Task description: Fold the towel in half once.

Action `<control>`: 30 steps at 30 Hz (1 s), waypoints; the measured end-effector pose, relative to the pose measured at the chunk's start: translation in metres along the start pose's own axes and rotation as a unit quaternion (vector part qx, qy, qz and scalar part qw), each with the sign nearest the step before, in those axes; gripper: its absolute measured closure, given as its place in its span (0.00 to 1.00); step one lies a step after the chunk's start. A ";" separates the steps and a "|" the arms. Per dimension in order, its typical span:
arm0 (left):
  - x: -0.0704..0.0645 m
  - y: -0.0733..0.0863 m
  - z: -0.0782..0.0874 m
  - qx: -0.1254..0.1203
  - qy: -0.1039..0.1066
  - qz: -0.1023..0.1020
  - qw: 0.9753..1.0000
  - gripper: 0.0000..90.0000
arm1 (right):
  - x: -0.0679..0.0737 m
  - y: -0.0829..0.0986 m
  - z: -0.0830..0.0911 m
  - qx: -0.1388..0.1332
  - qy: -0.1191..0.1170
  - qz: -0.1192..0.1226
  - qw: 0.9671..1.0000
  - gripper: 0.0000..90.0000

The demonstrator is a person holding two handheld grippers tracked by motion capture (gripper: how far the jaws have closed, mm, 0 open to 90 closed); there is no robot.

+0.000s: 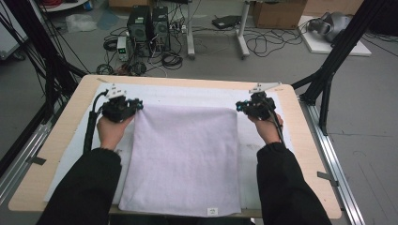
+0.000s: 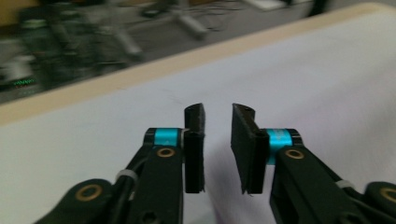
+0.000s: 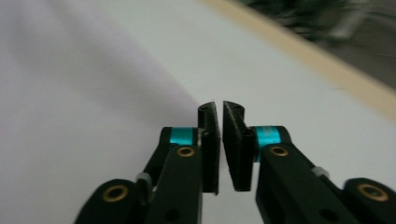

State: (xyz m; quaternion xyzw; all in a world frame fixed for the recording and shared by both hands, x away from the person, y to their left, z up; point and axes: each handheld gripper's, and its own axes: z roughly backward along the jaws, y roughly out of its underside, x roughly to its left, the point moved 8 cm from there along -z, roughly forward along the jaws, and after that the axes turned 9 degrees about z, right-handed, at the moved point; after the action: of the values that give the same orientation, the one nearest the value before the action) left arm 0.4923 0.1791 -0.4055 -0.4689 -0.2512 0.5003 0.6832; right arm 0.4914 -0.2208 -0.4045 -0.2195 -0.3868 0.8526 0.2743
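High view shows the towel lying flat across the table's middle, reaching its near edge. The left gripper and right gripper sit at its far corners, jaws slightly parted, holding nothing, probably ready to pinch them.

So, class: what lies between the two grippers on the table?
In the high view, the far edge of the lilac towel spans the stretch between the left gripper and right gripper.
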 end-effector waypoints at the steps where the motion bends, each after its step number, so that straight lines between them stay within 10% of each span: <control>1: 0.001 -0.004 -0.002 -0.004 0.009 0.016 1.000 0.81 | -0.009 -0.002 -0.004 0.004 0.018 -0.008 1.000 0.86; 5: -0.002 0.009 -0.002 0.042 0.034 -0.004 0.999 0.75 | 0.000 0.003 -0.011 0.008 -0.022 -0.019 1.000 0.80; 14: -0.011 0.054 0.036 0.061 0.071 -0.039 0.995 0.67 | 0.062 0.032 0.003 0.020 -0.104 0.014 0.994 0.72; 30: -0.035 0.105 0.062 0.101 0.112 -0.069 0.986 0.64 | 0.104 0.081 -0.013 0.104 -0.146 0.038 0.983 0.86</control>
State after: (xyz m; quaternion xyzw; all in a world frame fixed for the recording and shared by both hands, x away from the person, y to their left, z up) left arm 0.3824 0.1776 -0.4678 -0.4323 -0.1530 0.4193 0.7835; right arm 0.3964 -0.1920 -0.4928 -0.0773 -0.3230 0.9211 0.2034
